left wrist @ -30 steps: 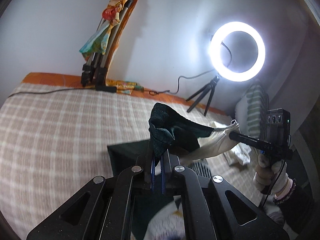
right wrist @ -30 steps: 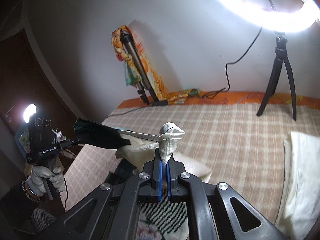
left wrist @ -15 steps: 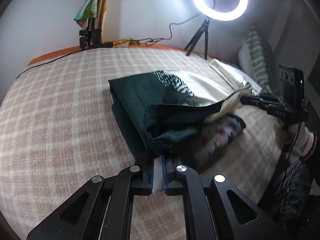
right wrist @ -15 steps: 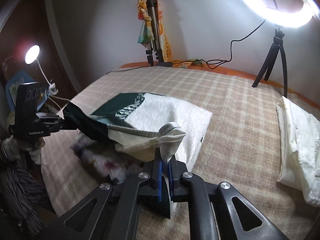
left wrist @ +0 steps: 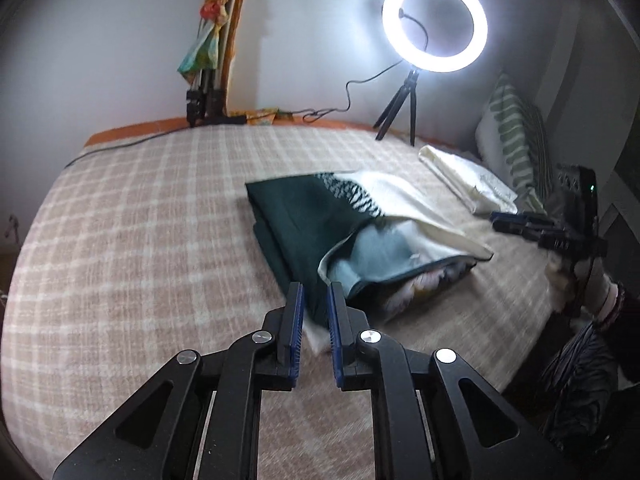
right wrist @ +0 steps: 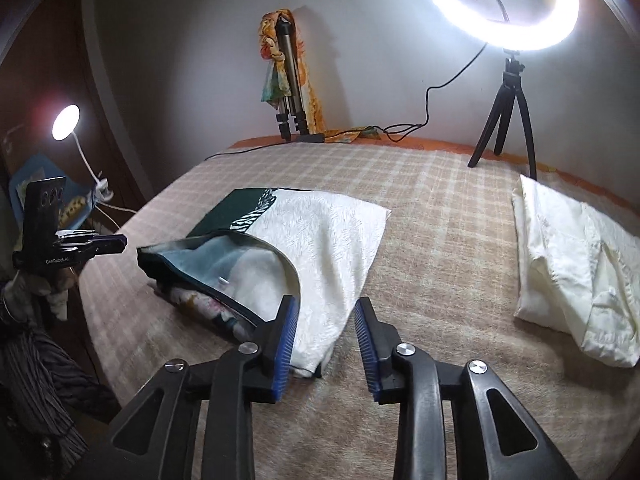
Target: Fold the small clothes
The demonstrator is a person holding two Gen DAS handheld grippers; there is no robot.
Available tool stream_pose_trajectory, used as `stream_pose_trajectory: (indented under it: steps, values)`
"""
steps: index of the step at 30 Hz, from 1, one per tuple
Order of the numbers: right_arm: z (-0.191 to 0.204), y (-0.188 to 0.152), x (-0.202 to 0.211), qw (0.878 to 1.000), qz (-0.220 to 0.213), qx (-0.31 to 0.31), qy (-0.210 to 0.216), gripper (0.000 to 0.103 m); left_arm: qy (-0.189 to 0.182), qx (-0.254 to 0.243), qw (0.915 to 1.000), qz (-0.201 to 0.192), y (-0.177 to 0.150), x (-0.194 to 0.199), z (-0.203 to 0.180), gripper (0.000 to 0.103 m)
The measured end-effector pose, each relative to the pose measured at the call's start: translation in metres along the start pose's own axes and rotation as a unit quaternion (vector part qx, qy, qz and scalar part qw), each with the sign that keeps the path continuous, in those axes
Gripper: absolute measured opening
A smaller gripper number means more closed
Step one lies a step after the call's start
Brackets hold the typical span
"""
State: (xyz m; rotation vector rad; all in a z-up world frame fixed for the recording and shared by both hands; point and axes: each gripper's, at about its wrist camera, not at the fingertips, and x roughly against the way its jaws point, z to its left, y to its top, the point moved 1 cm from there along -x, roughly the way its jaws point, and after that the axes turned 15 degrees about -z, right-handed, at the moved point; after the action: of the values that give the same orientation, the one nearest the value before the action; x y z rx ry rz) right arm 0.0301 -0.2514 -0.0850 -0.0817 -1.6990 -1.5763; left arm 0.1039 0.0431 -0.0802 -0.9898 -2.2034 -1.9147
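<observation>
A small dark green and cream garment (left wrist: 352, 208) lies folded over on the checked bed cover (left wrist: 140, 240), its near edge curled up and showing a pale blue lining. It also shows in the right wrist view (right wrist: 320, 236). My left gripper (left wrist: 314, 300) is open just in front of the garment's near green corner, holding nothing. My right gripper (right wrist: 325, 312) is open just at the garment's cream near corner, holding nothing. The right gripper also shows from the left wrist view (left wrist: 500, 218), and the left gripper from the right wrist view (right wrist: 120, 242).
A folded cream cloth (right wrist: 576, 264) lies on the bed at the right. A lit ring light on a tripod (left wrist: 434, 28) and a folded tripod wrapped in a scarf (left wrist: 208, 68) stand at the wall. A striped pillow (left wrist: 516, 140) is at far right. The bed edge is near.
Both grippers came down with the garment's edge, laid it forward over the rest of the garment, then opened and let go.
</observation>
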Motion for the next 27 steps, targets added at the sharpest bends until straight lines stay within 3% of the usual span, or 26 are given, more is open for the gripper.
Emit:
stream_pose_trajectory:
  steps: [3, 6, 8, 10, 13, 18, 21, 27]
  values:
    - [0.006, -0.004, -0.011, 1.0, 0.019, 0.008, -0.019, 0.057, 0.003, -0.012, 0.9999, 0.007, 0.003, -0.012, -0.008, 0.026]
    - [0.014, -0.013, -0.022, 0.998, 0.042, 0.029, -0.029, 0.057, 0.001, -0.042, 0.9989, 0.02, -0.001, -0.026, -0.02, 0.027]
    - [0.021, -0.02, -0.029, 0.996, 0.059, 0.058, -0.036, 0.049, -0.012, -0.08, 0.9959, 0.041, -0.009, -0.039, -0.032, 0.027]
    - [0.026, -0.029, -0.038, 0.992, 0.084, 0.082, -0.045, 0.019, -0.031, -0.097, 0.9919, 0.075, -0.021, -0.051, -0.04, 0.027]
    - [0.027, -0.038, -0.04, 0.988, 0.1, 0.102, -0.06, 0.008, -0.052, -0.102, 0.9871, 0.112, -0.041, -0.059, -0.047, 0.027]
    - [0.022, -0.039, -0.028, 0.988, 0.097, 0.104, -0.066, 0.008, -0.053, -0.15, 0.9798, 0.121, -0.057, -0.047, -0.054, 0.027]
    - [0.021, -0.038, -0.022, 0.989, 0.097, 0.1, -0.051, 0.009, -0.053, -0.119, 0.9844, 0.118, -0.053, -0.039, -0.042, 0.027]
    - [0.036, -0.024, -0.006, 0.991, 0.074, 0.106, -0.014, 0.011, -0.031, -0.049, 0.9961, 0.067, -0.02, -0.024, -0.015, 0.027]
